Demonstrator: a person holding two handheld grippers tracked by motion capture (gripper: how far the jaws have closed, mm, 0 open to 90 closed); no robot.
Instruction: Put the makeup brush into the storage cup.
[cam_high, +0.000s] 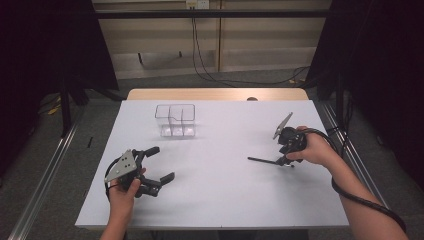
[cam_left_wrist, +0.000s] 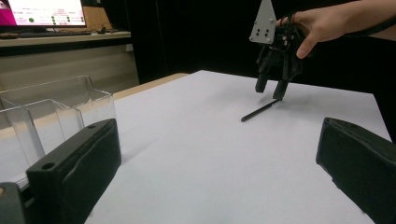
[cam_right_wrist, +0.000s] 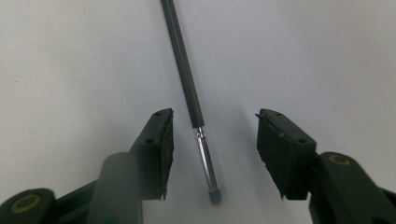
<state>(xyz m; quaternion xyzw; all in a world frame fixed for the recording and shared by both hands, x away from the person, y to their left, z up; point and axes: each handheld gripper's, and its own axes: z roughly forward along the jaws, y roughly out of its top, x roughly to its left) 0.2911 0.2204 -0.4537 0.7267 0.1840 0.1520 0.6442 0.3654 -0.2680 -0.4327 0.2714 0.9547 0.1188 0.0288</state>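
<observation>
My right gripper (cam_right_wrist: 215, 140) hangs over the slim black pen with a silver end (cam_right_wrist: 194, 100), which lies flat on the white worktop (cam_high: 220, 185) between its 2 jaws; the pads stand apart from it, not pinching. My left gripper (cam_high: 162, 164) rests spread wide, holding nothing, near the clear plastic divided box (cam_high: 175, 120). No writing on the pen is readable.

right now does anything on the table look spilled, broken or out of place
Nothing stands out. The pen lies flat on the table, between the right hand-held gripper's open jaws, and the clear holder stands upright, intact.
</observation>
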